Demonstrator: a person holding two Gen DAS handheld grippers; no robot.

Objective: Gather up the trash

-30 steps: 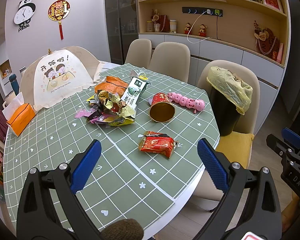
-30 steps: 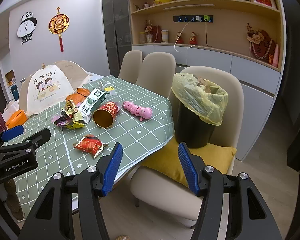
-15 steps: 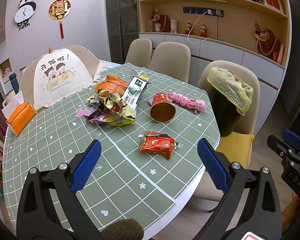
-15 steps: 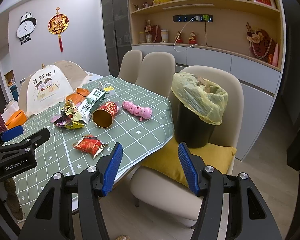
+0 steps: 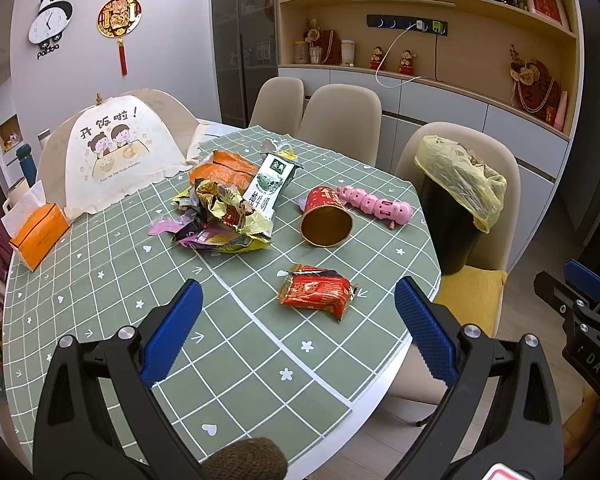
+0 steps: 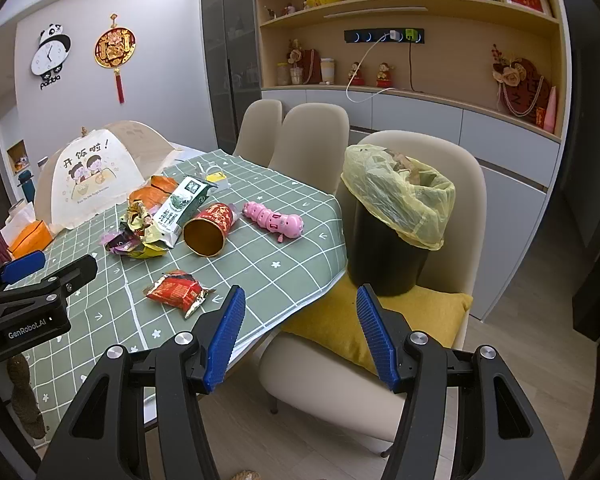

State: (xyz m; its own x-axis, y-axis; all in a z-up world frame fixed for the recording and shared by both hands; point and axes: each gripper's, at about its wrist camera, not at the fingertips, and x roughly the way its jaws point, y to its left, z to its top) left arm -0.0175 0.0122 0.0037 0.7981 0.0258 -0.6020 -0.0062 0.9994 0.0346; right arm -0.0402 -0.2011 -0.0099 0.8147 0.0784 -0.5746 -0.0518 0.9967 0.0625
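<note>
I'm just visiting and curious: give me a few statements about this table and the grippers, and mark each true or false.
1. Both the left gripper and the right gripper are open and hold nothing. True.
2. The red cup stands upright. False: it lies on its side, with its open mouth toward the camera.
3. The bin stands on a chair's yellow cushion. True.
4. The red wrapper is already in the bin. False: it lies on the table, apart from the other trash.
5. The pink toy lies on the floor. False: it lies on the table beside the cup.
</note>
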